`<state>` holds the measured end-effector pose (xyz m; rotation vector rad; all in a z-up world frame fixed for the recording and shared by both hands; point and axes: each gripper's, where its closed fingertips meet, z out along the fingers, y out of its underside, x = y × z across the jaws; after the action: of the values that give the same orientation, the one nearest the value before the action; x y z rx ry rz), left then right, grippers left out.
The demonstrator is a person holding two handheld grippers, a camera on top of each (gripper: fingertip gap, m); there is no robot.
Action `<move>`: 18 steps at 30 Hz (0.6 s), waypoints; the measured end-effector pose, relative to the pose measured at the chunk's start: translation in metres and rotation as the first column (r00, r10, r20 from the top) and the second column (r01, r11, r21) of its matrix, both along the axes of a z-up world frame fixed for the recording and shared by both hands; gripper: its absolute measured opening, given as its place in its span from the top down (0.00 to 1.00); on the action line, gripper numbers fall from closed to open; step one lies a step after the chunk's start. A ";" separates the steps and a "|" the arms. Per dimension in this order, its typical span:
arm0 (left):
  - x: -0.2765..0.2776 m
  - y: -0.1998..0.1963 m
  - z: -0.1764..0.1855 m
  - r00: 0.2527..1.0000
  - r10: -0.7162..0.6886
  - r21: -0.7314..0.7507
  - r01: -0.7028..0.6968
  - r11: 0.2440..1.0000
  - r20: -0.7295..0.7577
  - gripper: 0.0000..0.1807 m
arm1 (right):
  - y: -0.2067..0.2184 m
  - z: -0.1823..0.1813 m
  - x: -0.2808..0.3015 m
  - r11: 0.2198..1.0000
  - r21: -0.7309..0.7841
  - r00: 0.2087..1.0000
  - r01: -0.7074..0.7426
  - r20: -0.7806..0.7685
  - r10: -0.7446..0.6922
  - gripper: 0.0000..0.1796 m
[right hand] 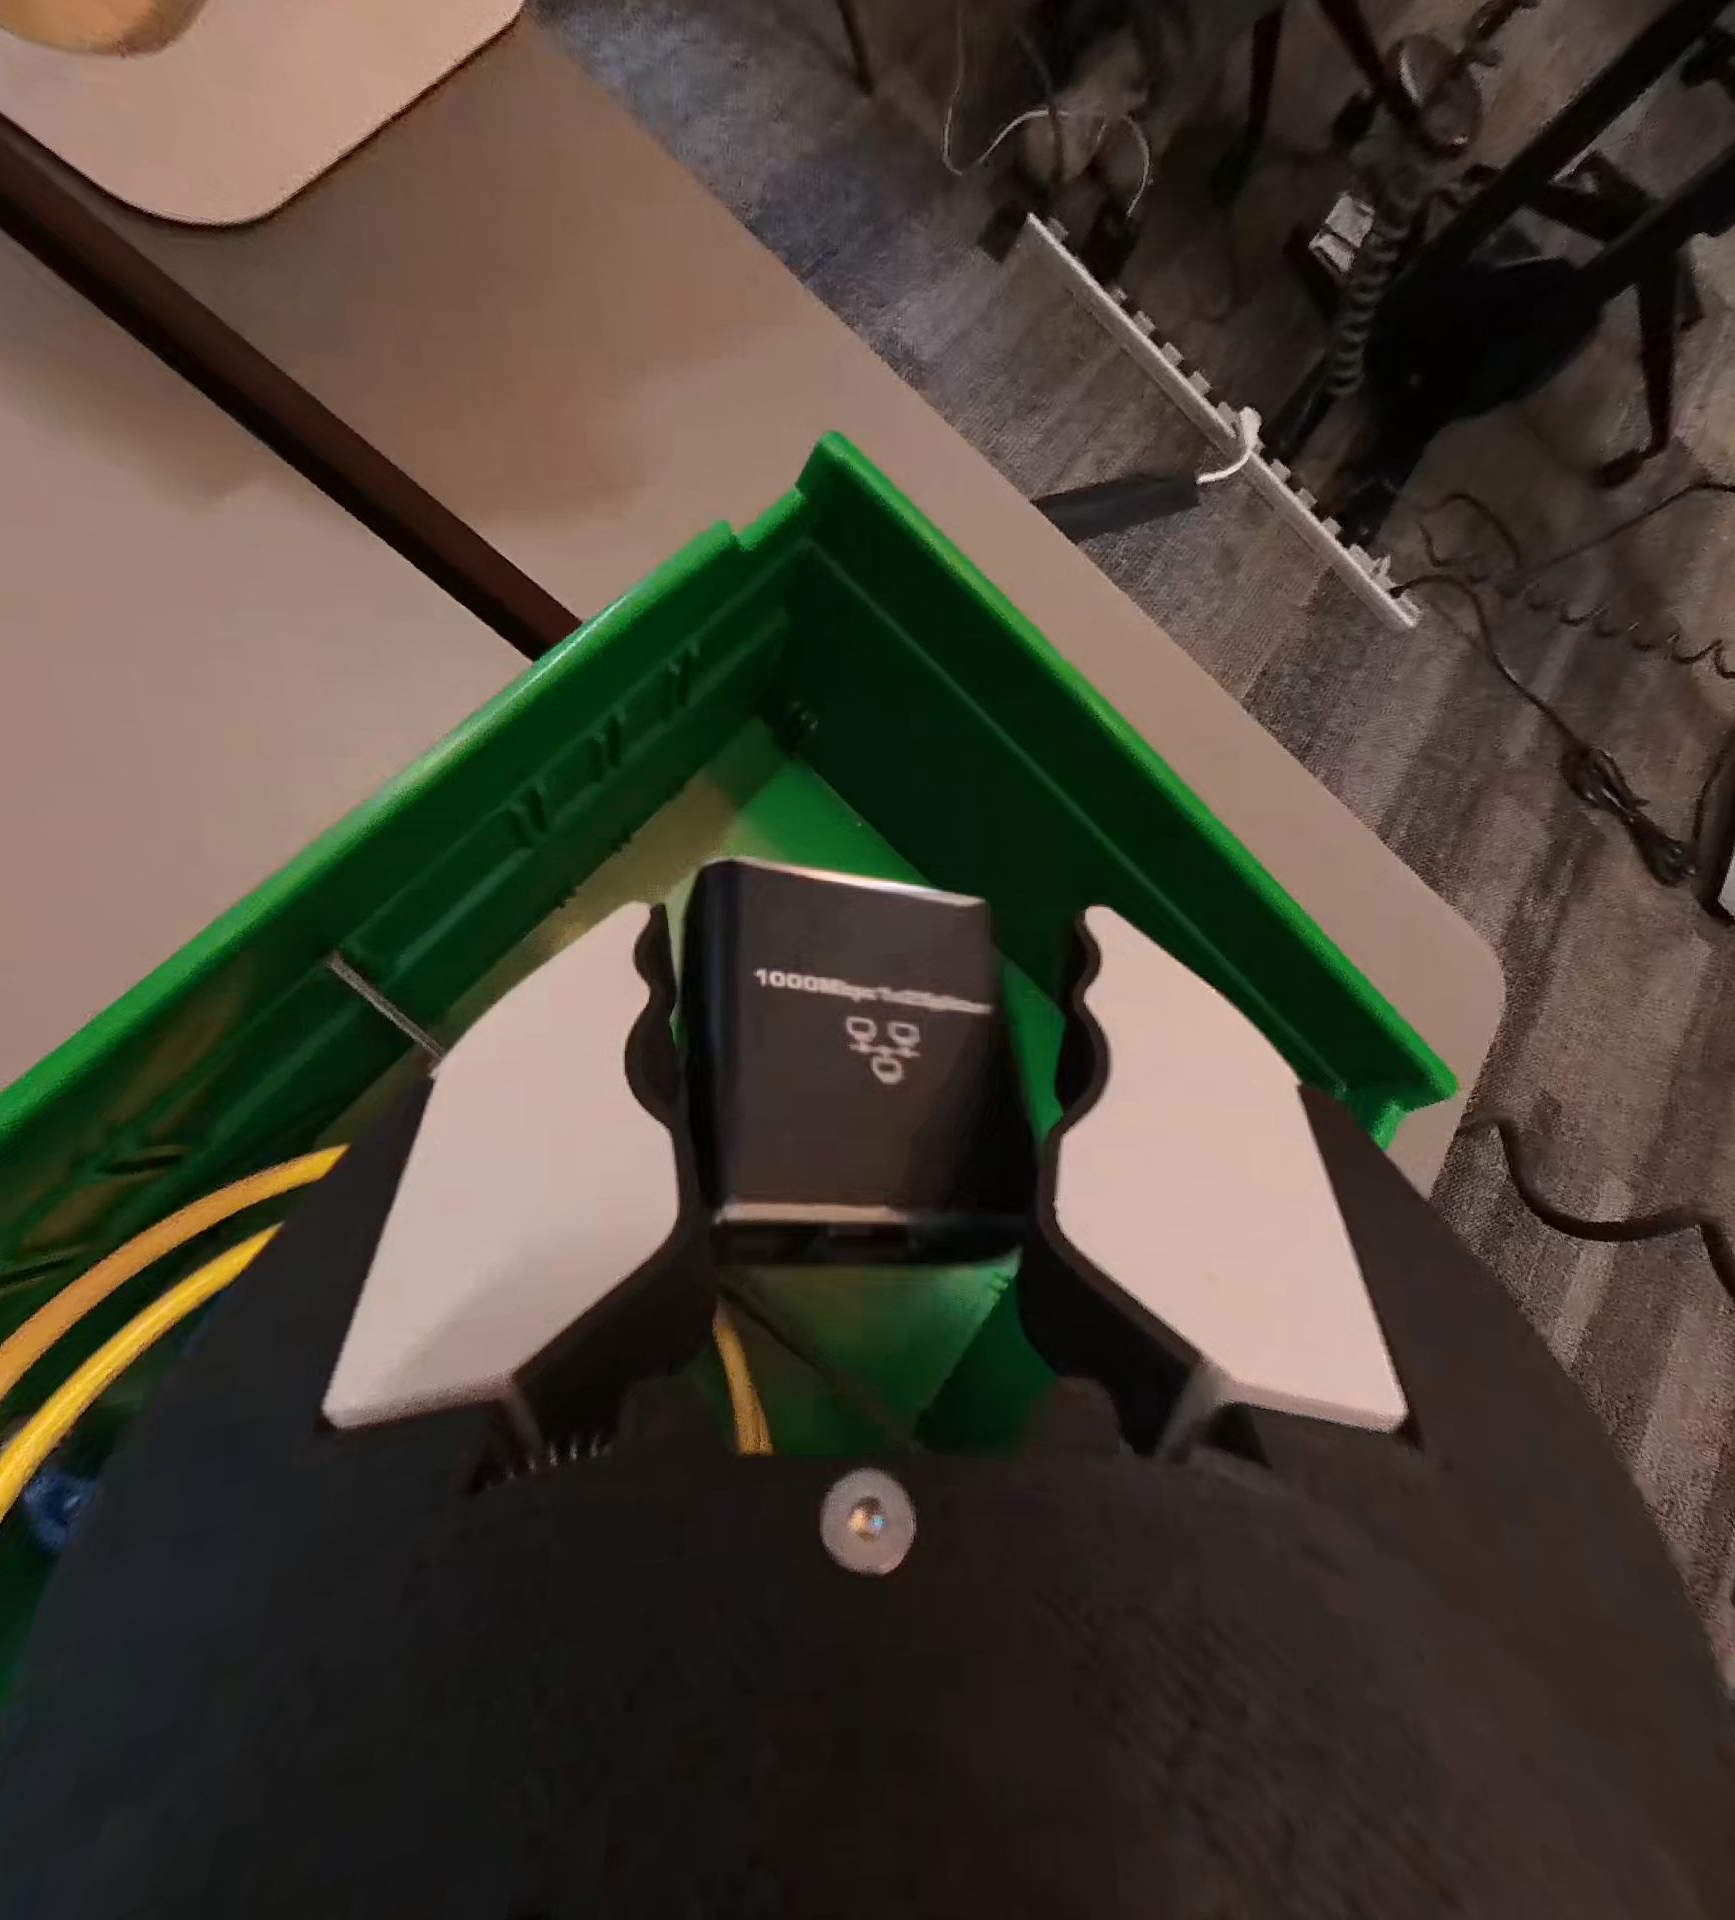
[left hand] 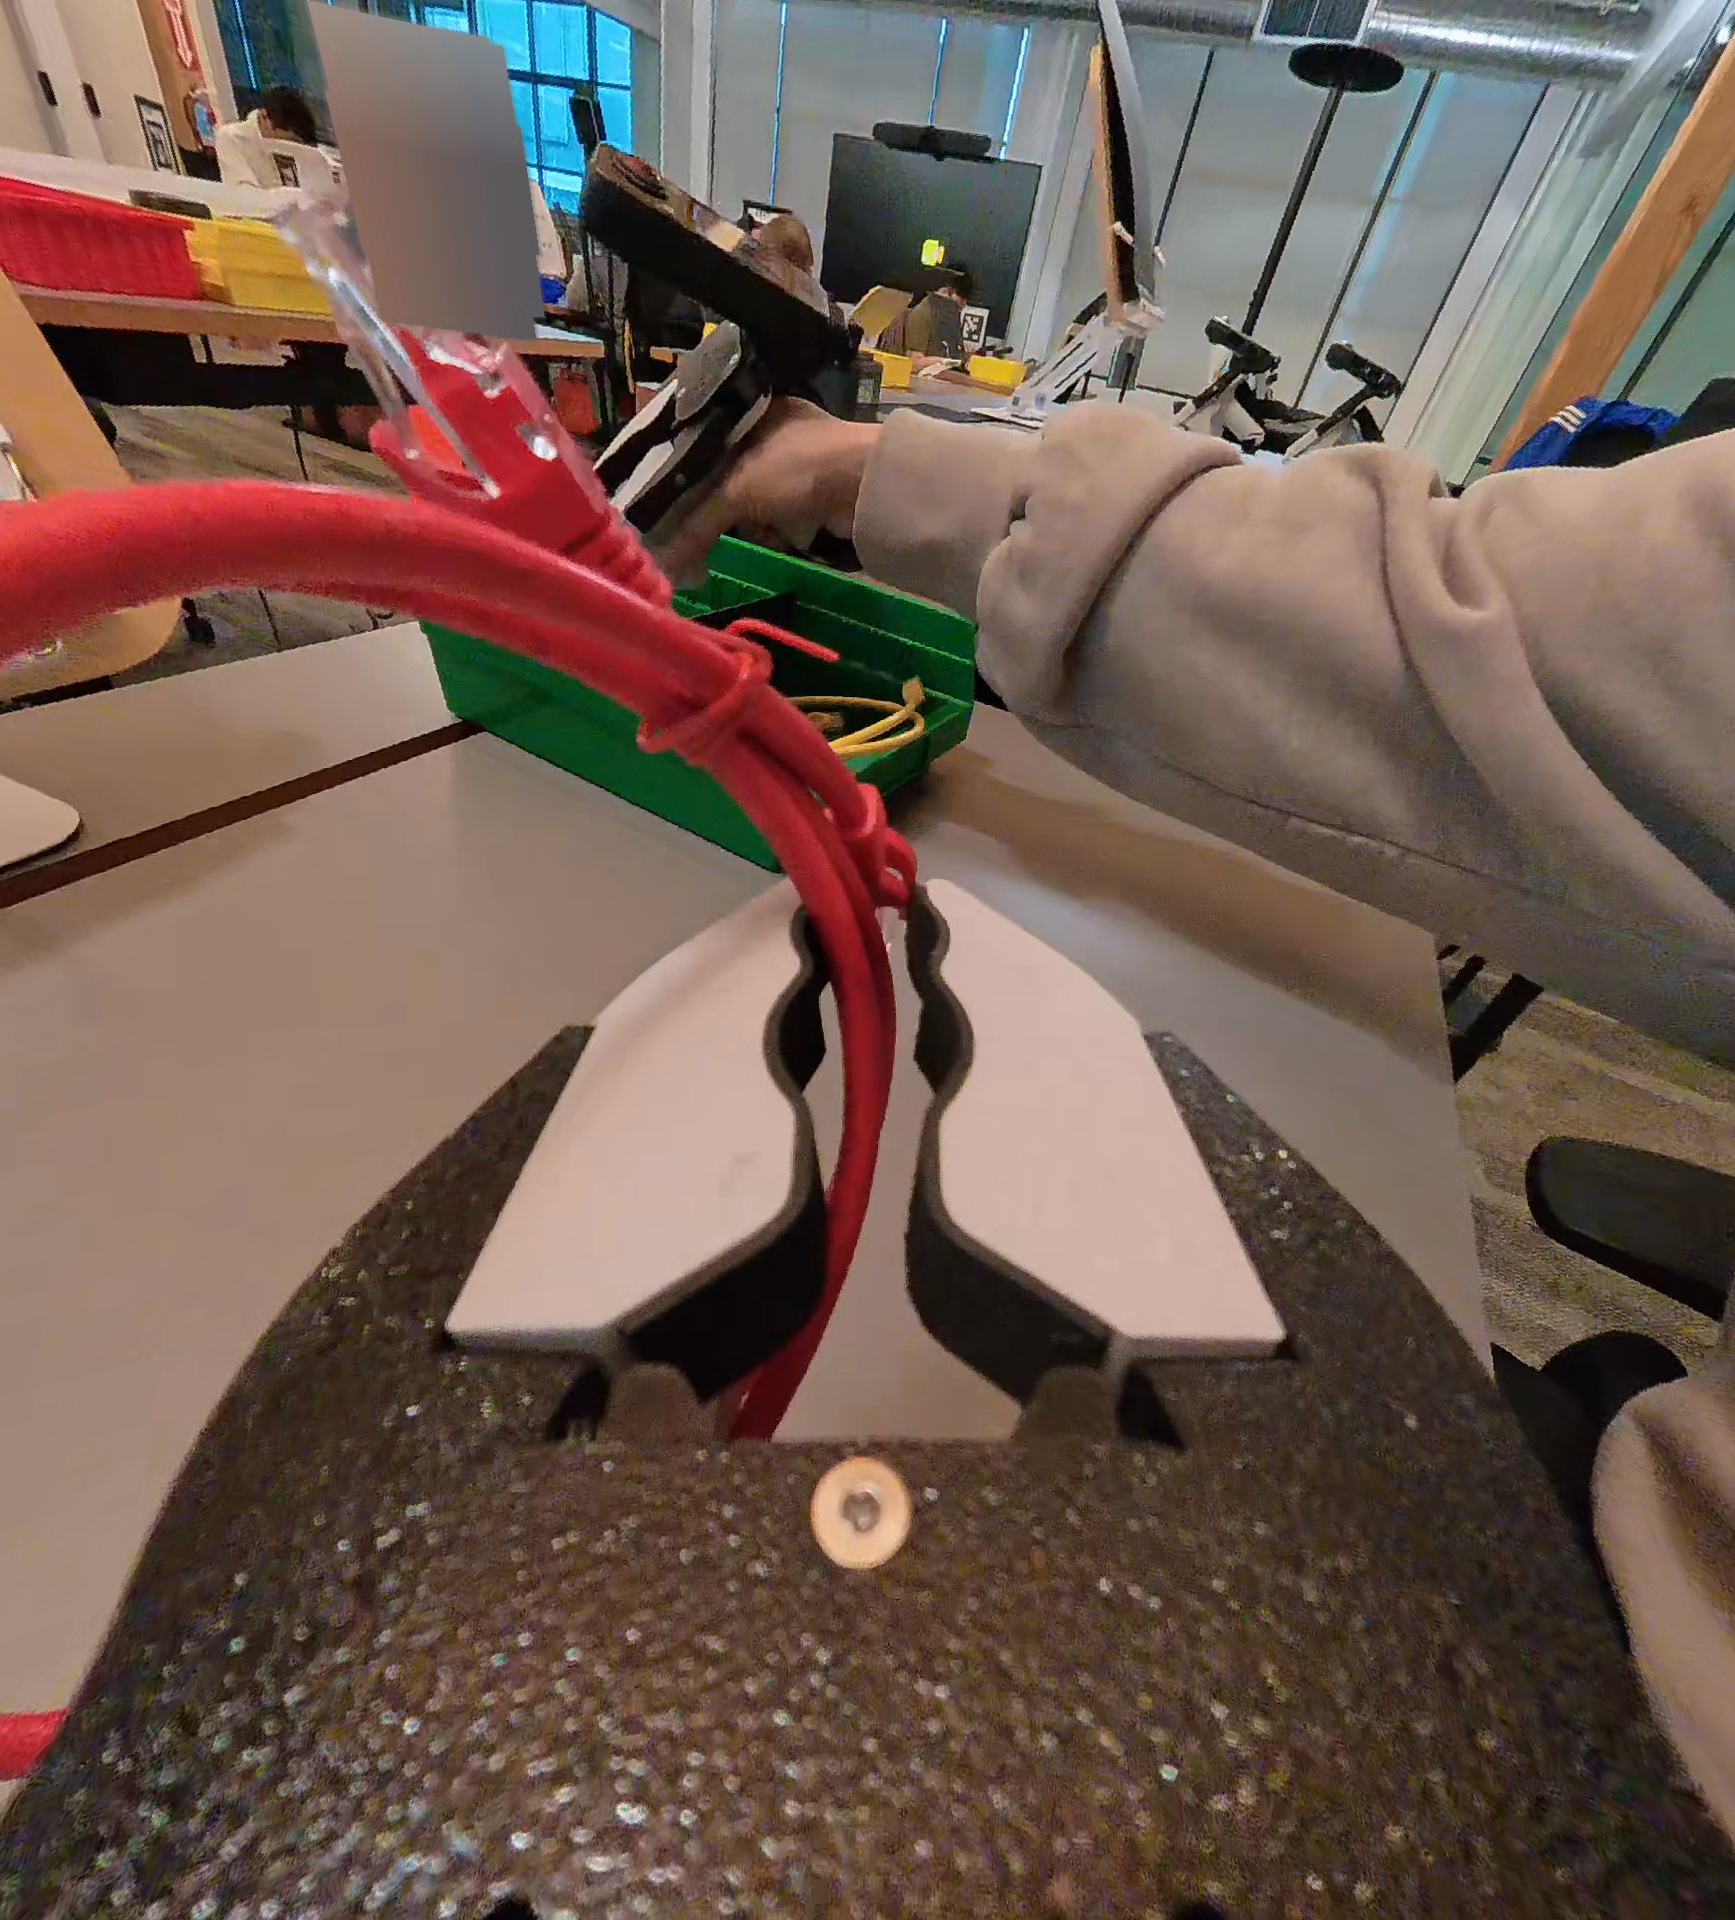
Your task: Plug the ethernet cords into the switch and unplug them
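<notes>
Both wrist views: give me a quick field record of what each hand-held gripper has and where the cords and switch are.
left hand-held gripper: shut on bundled red ethernet cord, clear plug raised
right hand-held gripper: around small black box-shaped switch, inside green plastic bin
right grip: contact unclear
yellow ethernet cord: coiled in bin
ports: none visibly plugged
surface: grey tabletop

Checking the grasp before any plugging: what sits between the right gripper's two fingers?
In the right wrist view, the small black switch sits between the right gripper's fingers, over the green bin.
</notes>
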<state>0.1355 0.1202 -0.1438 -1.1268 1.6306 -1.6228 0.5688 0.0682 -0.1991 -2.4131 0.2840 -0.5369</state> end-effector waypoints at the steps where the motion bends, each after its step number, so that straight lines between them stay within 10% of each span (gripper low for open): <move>1: 0.001 0.000 0.000 1.000 -0.005 -0.006 0.005 1.000 -0.002 0.93 | 0.001 0.003 0.001 1.000 0.017 1.000 0.001 0.014 -0.001 0.55; 8: -0.002 0.002 -0.001 1.000 -0.021 -0.025 0.020 0.999 -0.009 0.93 | 0.010 0.081 -0.096 0.959 0.214 0.982 -0.188 0.068 0.177 0.45; 13: -0.002 -0.005 -0.004 0.999 -0.030 0.010 0.030 0.999 -0.020 0.93 | 0.036 0.122 -0.346 0.605 0.529 0.678 -0.596 -0.072 0.731 0.62; 18: -0.005 -0.022 -0.002 0.999 -0.030 0.103 0.032 0.994 -0.025 0.93 | 0.051 0.108 -0.440 0.570 0.536 0.597 -0.623 -0.146 0.789 0.62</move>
<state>0.1302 0.0982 -0.1462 -1.0764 1.7340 -1.5315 0.1285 0.1189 -0.0912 -1.9151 -0.4165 0.3576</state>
